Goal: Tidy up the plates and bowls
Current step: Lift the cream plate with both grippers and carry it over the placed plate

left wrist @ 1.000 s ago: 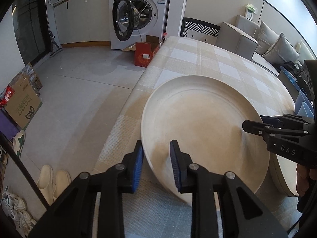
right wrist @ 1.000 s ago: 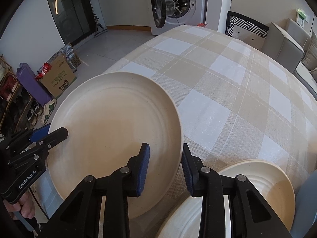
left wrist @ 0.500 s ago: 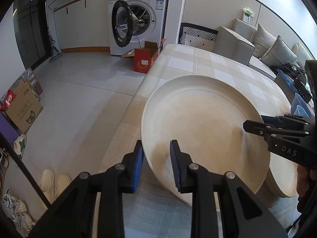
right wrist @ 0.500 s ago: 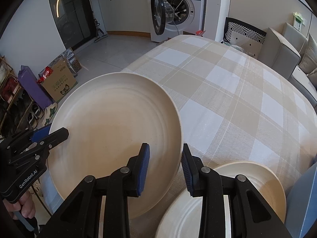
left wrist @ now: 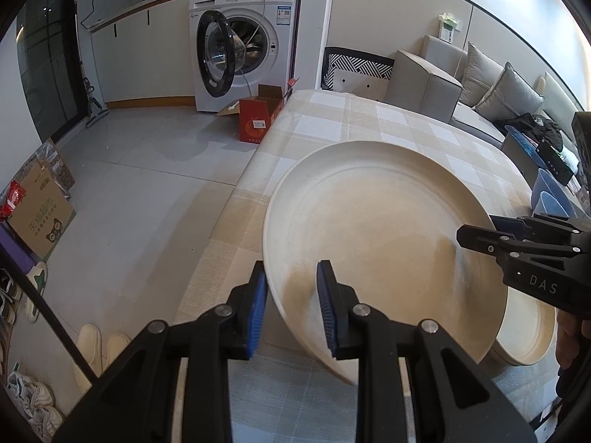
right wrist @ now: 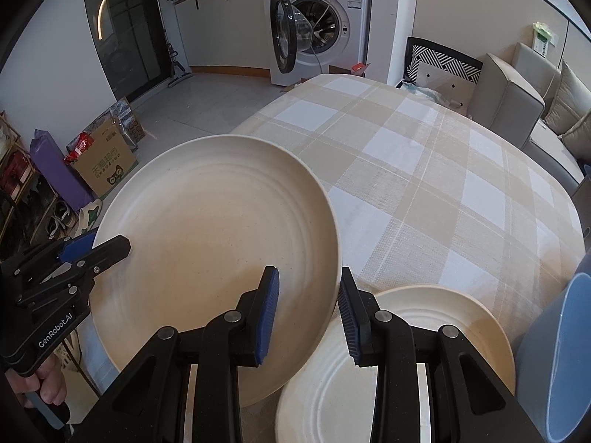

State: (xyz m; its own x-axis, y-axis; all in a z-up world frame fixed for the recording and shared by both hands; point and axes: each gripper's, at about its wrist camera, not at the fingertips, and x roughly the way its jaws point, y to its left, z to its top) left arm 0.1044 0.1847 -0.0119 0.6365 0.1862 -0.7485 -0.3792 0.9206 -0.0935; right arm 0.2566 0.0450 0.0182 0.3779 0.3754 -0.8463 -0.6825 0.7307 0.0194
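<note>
A large cream plate (left wrist: 376,229) is held in the air over the checked table, gripped on two sides. My left gripper (left wrist: 291,308) is shut on its near-left rim. My right gripper (right wrist: 308,313) is shut on its right rim; the plate also shows in the right wrist view (right wrist: 207,243). A second cream plate (right wrist: 399,369) lies on the table below my right gripper and shows partly under the held plate in the left wrist view (left wrist: 528,336). The left gripper shows at the left of the right wrist view (right wrist: 99,245).
The table has a beige checked cloth (right wrist: 424,170). Blue bowls (left wrist: 550,199) stand at its right edge; one blue bowl (right wrist: 561,361) is close to my right gripper. A washing machine (left wrist: 243,44), a red box (left wrist: 255,118) and a sofa (left wrist: 480,88) are beyond. Shoes and cartons lie on the floor left.
The held plate has risen higher above the table with both grippers still on it. More of the lower plate now shows beneath it.
</note>
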